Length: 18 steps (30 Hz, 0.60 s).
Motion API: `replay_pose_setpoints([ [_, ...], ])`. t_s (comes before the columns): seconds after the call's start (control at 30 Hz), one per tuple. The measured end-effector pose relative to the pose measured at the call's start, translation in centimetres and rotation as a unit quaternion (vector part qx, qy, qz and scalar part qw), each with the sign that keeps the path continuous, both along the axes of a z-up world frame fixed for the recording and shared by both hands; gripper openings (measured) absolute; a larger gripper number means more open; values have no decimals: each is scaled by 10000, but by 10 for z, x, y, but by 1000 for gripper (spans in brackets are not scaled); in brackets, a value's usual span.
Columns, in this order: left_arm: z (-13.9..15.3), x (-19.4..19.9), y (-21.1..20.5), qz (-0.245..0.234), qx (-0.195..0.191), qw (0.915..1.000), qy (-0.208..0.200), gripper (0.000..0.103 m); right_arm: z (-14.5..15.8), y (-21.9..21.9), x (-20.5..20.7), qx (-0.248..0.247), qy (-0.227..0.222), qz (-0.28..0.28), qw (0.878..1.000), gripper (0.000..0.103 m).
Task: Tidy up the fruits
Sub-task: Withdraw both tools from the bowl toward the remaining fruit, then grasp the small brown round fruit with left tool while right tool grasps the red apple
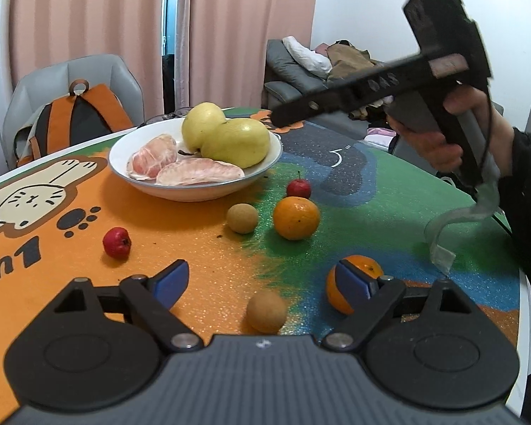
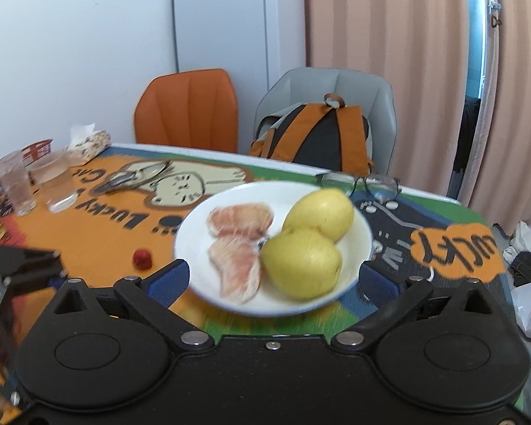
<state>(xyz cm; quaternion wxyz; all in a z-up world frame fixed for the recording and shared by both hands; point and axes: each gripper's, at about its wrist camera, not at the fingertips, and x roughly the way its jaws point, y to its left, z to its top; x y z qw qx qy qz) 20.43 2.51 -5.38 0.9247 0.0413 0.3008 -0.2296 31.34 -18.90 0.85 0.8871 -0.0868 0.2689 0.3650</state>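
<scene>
A white bowl (image 1: 152,186) holds two yellow pears (image 1: 230,134) and peeled pomelo pieces (image 1: 180,170). On the table lie two oranges (image 1: 296,217) (image 1: 366,267), two brown longans (image 1: 242,218) (image 1: 266,311) and two small red fruits (image 1: 116,243) (image 1: 298,188). My left gripper (image 1: 262,279) is open and empty, low over the near longan. My right gripper (image 2: 272,279) is open and empty, raised in front of the bowl (image 2: 363,244); it also shows in the left wrist view (image 1: 276,118), held by a hand.
A patterned mat (image 1: 53,219) covers the table. Plastic cups (image 2: 35,184), glasses (image 2: 371,182) and a tissue pack (image 2: 88,141) sit at the far side. An orange chair (image 2: 187,106) and a grey chair with a backpack (image 2: 318,134) stand behind. A sofa (image 1: 293,71) is beyond.
</scene>
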Motion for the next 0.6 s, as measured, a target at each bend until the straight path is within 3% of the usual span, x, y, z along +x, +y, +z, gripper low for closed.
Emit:
replay_pose_setpoints([
  [0.1, 0, -1, 1, -48, -77, 9999, 44, 79, -6, -4, -12, -70, 38, 80, 9999, 103],
  [0.17, -2, 0, 1, -89, -34, 9999, 132, 66, -11, -7, -20, -146, 24, 121, 9998, 103],
  [0.6, -12, -1, -5, -233, 97, 9992, 315, 49, -37, -12, -33, -520, -28, 272, 9983, 103],
])
